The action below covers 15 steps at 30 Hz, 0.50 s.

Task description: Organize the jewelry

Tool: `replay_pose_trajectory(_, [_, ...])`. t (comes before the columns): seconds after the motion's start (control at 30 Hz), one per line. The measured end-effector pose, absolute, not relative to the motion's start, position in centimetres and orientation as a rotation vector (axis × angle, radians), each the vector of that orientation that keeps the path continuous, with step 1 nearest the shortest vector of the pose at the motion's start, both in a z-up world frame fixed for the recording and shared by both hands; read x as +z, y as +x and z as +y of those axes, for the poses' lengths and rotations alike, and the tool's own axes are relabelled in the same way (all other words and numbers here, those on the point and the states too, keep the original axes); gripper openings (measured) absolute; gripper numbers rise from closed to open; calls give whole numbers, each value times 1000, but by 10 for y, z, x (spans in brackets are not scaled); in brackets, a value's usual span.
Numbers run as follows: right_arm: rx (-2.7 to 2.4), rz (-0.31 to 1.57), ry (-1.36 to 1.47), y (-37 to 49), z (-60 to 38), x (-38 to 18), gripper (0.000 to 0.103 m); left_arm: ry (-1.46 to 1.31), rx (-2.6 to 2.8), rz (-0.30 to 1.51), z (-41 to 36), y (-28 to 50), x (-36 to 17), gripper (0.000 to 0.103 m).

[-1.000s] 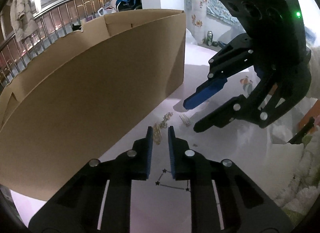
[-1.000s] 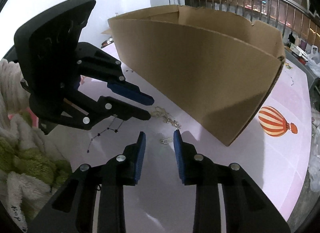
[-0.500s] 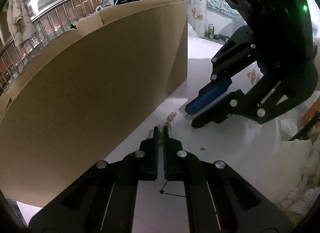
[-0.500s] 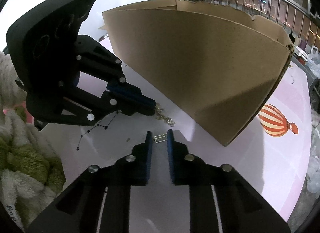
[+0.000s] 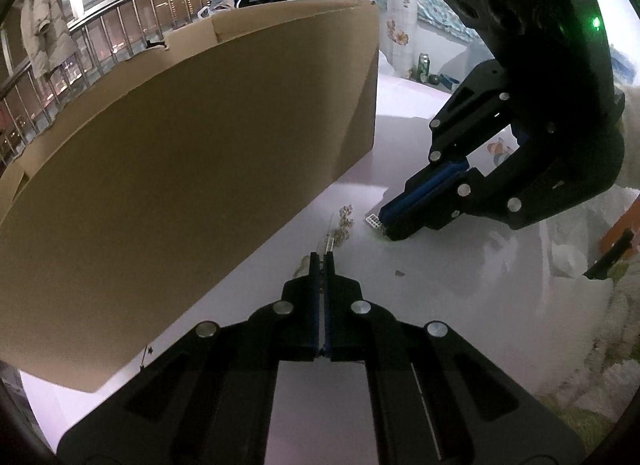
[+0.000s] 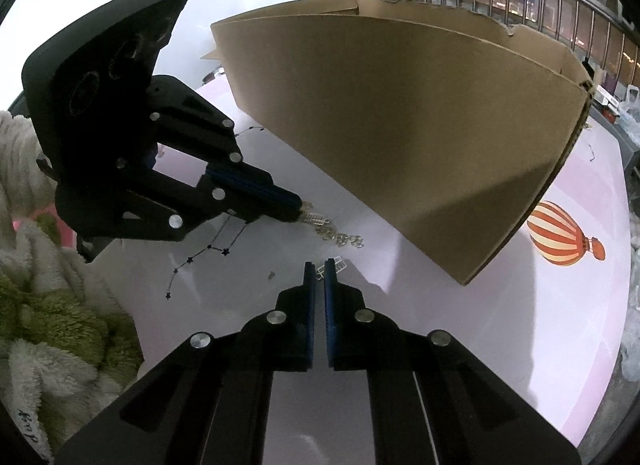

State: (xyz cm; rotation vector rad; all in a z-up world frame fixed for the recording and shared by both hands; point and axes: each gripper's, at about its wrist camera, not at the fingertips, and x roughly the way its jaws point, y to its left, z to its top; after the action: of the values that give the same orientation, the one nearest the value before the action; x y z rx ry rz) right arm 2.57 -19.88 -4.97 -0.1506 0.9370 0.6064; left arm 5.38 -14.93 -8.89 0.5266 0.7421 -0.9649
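Barely begun, by look: nothing seen inside cardboard box (image 6: 400,137). Left gripper (image 5: 323,255) pressed together, pinching end of gold chain (image 5: 340,227) on pink table (image 6: 560,345); chain trails toward 12 o'clock from tips. Right gripper (image 6: 319,265) nipping small silver clasp (image 6: 338,265), protruding at 1 o'clock. Lift, sorting still ahead.
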Motion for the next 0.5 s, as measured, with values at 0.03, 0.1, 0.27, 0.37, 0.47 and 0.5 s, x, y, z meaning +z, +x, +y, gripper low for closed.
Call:
replay_pose_trajectory(0.03, [606, 937, -150, 26, -199, -50, 5, 519, -962, 745, -148, 54, -88, 0])
replay_pose_trajectory(0.1, [607, 938, -152, 26, -198, -50, 5, 515, -955, 746, -147, 57, -88, 0])
replay_pose_trajectory(0.27, [605, 942, -155, 26, -196, -50, 5, 524, -929, 754, -137, 56, -91, 0])
replay_pose_trajectory(0.37, [598, 946, -153, 27, -196, -50, 5, 515, -915, 761, -133, 56, -92, 0])
replay_pose_trajectory(0.47, [586, 949, -147, 26, -198, -51, 5, 514, -888, 765, -127, 57, -91, 0])
replay_pose_trajectory(0.5, [583, 949, -145, 24, -199, -51, 5, 513, -882, 767, -127, 57, -91, 0])
